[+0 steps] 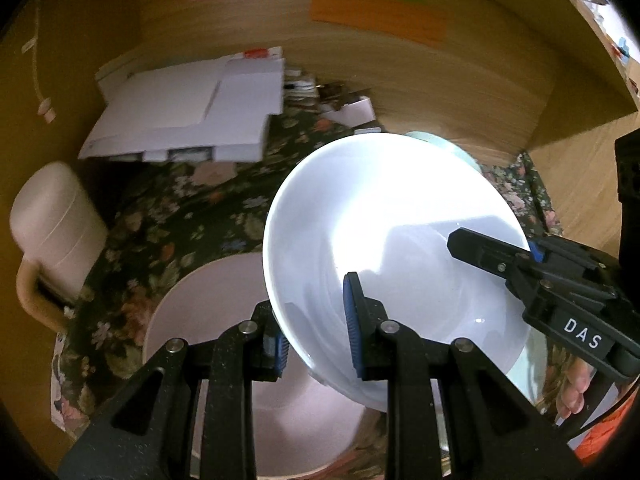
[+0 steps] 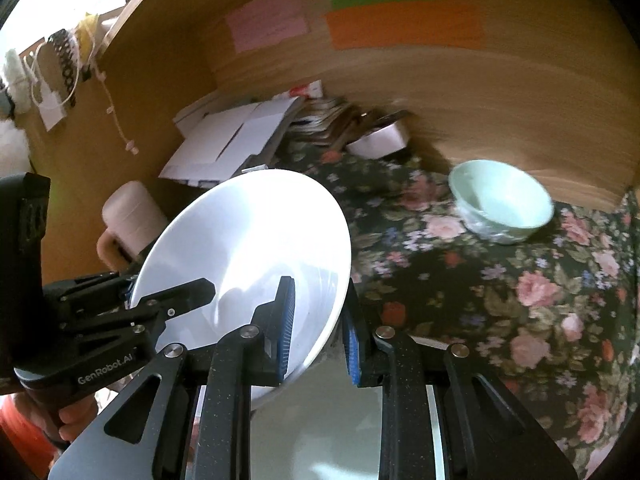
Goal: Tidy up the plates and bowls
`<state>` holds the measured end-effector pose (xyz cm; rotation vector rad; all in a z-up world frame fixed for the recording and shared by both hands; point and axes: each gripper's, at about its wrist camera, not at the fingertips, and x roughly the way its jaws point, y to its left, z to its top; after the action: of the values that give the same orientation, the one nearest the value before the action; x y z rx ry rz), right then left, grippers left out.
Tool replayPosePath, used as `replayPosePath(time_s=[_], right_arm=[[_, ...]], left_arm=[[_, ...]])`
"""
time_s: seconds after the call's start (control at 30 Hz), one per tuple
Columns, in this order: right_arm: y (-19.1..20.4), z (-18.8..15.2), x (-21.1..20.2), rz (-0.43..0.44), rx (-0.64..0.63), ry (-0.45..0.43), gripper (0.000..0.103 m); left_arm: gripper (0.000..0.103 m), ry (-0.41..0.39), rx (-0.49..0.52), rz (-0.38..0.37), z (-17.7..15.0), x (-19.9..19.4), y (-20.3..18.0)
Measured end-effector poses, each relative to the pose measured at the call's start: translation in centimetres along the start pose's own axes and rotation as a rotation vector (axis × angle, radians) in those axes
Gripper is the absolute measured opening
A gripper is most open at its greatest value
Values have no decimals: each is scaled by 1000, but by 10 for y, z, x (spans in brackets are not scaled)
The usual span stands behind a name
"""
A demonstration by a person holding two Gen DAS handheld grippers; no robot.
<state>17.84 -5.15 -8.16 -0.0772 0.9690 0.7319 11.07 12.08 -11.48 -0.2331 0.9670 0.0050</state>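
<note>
White bowl (image 1: pixel 384 240): was held lifted and tilted above the floral cloth (image 2: pixel 500 280), presumably for carrying to a stack.
Left gripper (image 1: pixel 316 344): was clamped on the bowl's near rim.
Right gripper (image 2: pixel 320 332): was clamped on the opposite rim, sharing the load.
Green bowl (image 2: pixel 504 200): was seen beyond the white bowl.
Pink plate (image 1: pixel 224 320): was seen beneath the white bowl.

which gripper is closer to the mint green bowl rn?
Right. The right gripper grips the white bowl's rim on the side facing the green bowl, floral cloth between them. The left gripper grips the opposite rim, farther away.
</note>
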Motion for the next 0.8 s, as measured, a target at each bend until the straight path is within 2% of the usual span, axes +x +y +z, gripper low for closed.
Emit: replayPosePath(time_s=[0.5,0.8], right_arm=[[38,-9,44,76,-45,104,20],[50,-16,58,83,-61,142,20]], left_arm=[[24,34,-79,56,-32,-5,49],[24,33,-80,68,-43,-7,58]])
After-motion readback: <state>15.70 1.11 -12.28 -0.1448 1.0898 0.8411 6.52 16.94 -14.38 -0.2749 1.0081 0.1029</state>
